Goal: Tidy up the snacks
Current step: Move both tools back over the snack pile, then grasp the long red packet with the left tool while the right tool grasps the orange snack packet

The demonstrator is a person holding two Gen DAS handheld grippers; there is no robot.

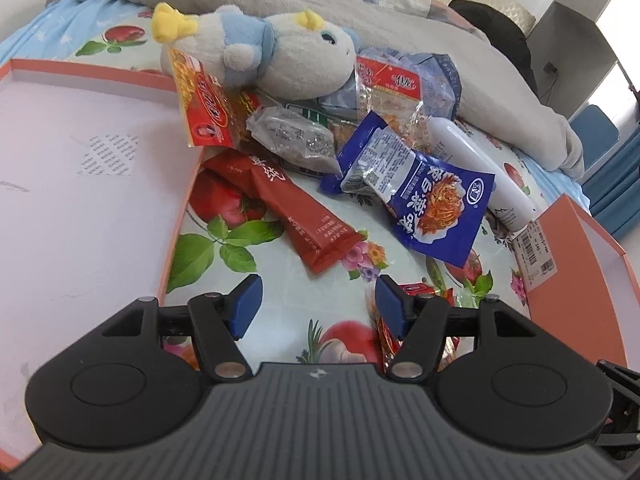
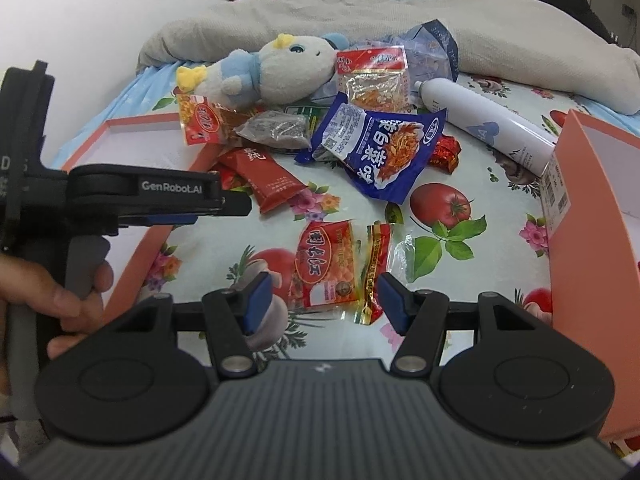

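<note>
Snacks scattered on a fruit-print bedsheet (image 2: 460, 264). The right gripper (image 2: 322, 300) hovers with jaws released, holding nothing; an orange snack packet (image 2: 324, 268) lies flat just ahead at 12 o'clock. The left gripper (image 1: 316, 306), jaws likewise spread and empty, has a dark red stick pack (image 1: 292, 212) at 12 o'clock and a blue packet (image 1: 424, 192) at 1 o'clock. An orange-rimmed box lid (image 1: 80, 168) lies at 9 o'clock; a plush toy (image 1: 276, 56) rests beyond the pile.

Crinkled snack packets (image 2: 372, 148) lie scattered flat on the bedsheet beside an orange-rimmed box (image 1: 182, 216).
</note>
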